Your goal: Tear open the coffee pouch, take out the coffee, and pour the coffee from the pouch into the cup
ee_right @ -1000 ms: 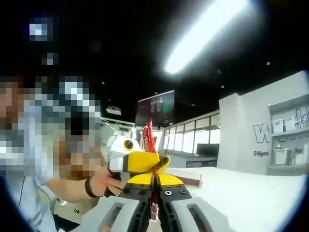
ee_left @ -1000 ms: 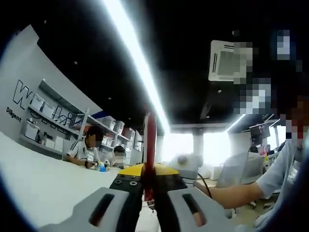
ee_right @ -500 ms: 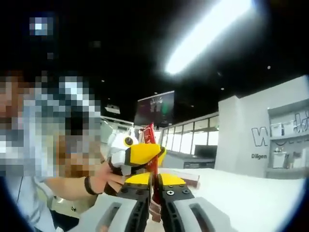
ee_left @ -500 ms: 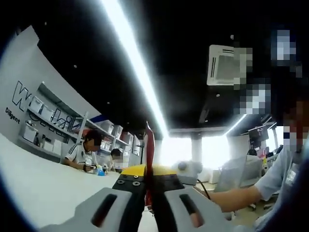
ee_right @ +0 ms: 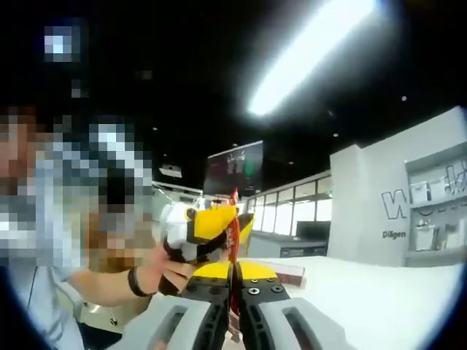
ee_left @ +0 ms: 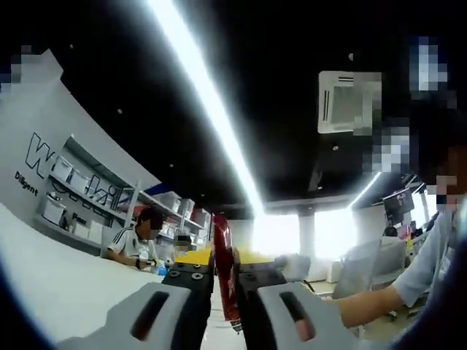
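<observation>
You have the coffee pouch point(ee_left: 222, 255) pinched from both sides, held up in the air above the white counter point(ee_left: 51, 281). Your left gripper point(ee_left: 221, 281) is closed on it, the red strip standing edge-on between the jaws, and your right gripper point(ee_right: 233, 281) is clamped on the same pouch point(ee_right: 233, 226) from the opposite side.

What has changed over the last second is the pouch's shape. In the left gripper view it stood tall and straight above the jaws a second ago; now it reads shorter and leans or curls to one side, with more of its red face turned toward the camera. In the right gripper view your left gripper point(ee_right: 211, 230), with its yellow jaws, has tilted up and rolled relative to the pouch — it sat level before. That looks like the two grippers twisting against each other, so my reading is that the tear is being started. I cannot see an actual split in the foil, so treat the pouch as not yet open.

The cup is somewhere I can't place from here. Before you pull harder, keep the pouch's open end up — a sudden rip at this height could scatter coffee over the counter.
</observation>
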